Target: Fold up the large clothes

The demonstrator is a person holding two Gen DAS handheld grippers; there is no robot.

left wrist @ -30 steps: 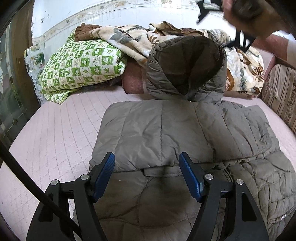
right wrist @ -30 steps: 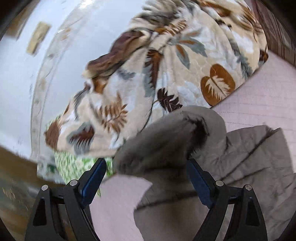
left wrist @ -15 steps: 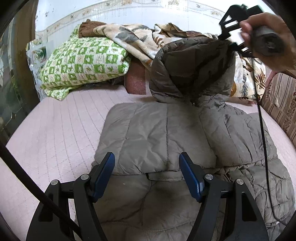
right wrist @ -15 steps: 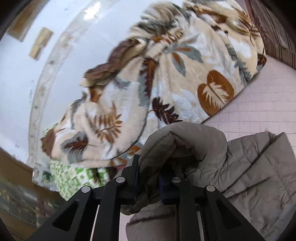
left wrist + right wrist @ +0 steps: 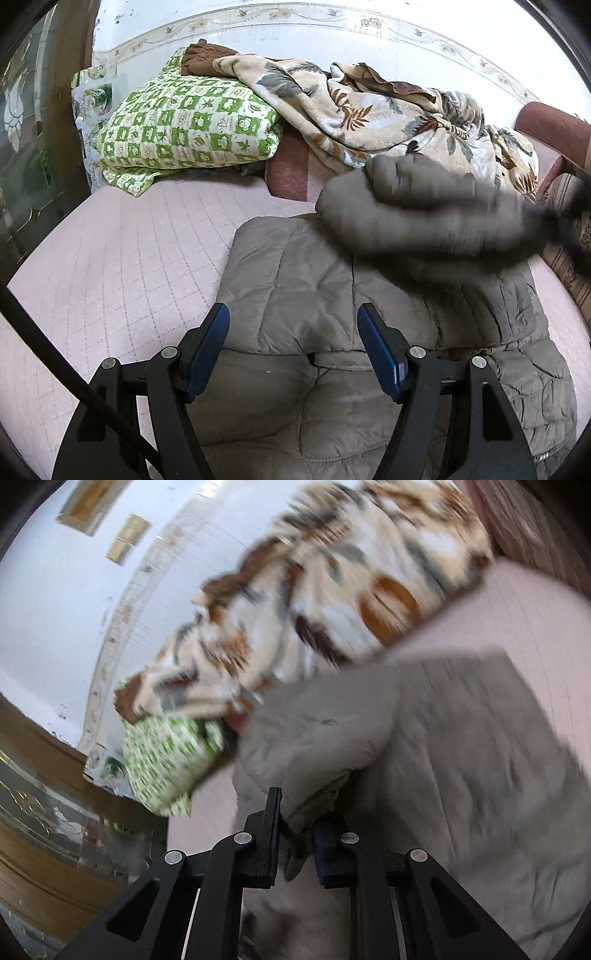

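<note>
A grey-brown quilted coat (image 5: 295, 288) lies partly folded on the pink bed cover (image 5: 129, 258). Its hood (image 5: 424, 214) is blurred and stretched low across the coat's upper part, toward the right. My right gripper (image 5: 295, 834) is shut on the hood's edge (image 5: 314, 775), with fabric bunched between its blue pads. My left gripper (image 5: 293, 343) hovers open over the coat's lower fold, nothing between its fingers. In the left wrist view the right gripper itself is only a dark blur at the right edge.
A green checked quilt (image 5: 184, 125) and a leaf-patterned blanket (image 5: 351, 110) are heaped at the bed's far side against the white wall. A striped cushion (image 5: 565, 251) lies at the right. A person's forearm (image 5: 554, 129) shows at the upper right. Dark wooden furniture (image 5: 22, 147) stands at the left.
The right gripper went from open around the upright hood to shut on its edge. It has since swept down and toward the coat, pulling the hood over. The left gripper stayed open.
</note>
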